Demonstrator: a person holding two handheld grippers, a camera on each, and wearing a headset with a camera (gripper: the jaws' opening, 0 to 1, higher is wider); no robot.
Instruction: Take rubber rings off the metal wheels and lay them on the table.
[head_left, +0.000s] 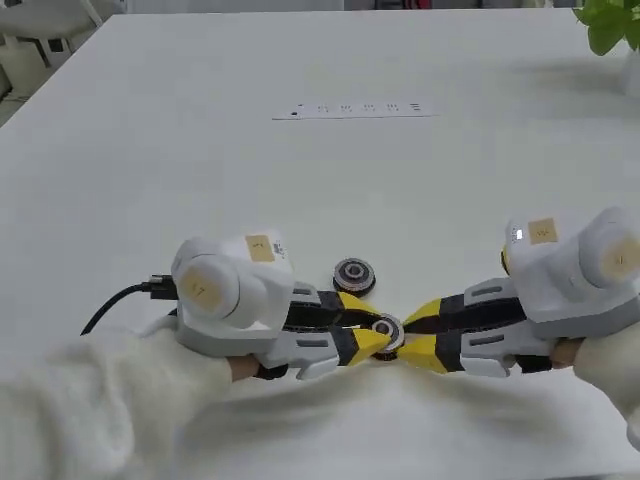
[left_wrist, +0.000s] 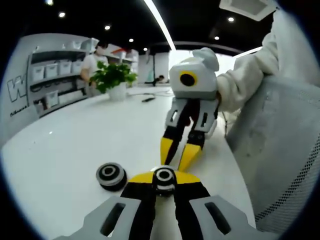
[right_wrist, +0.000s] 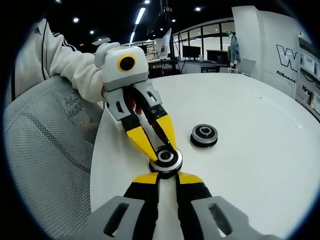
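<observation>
Rubber on steel: grippy, stretchy, snug. My left gripper (head_left: 372, 338) had its jaws pinched on the metal wheel (head_left: 386, 331), held low over the white table (head_left: 300, 180) near its front edge. The spare wheel (head_left: 354, 274) lay flat just behind, ring apparently on. My right gripper (head_left: 408, 338) had its jaws nearly together at the same wheel's rim; I couldn't tell if they had the rubber ring (right_wrist: 174, 165). My read: the wheel was stiff and dense, so clamp its flanks. The ring was soft, so nip its outer edge, peel, and expect slip.
</observation>
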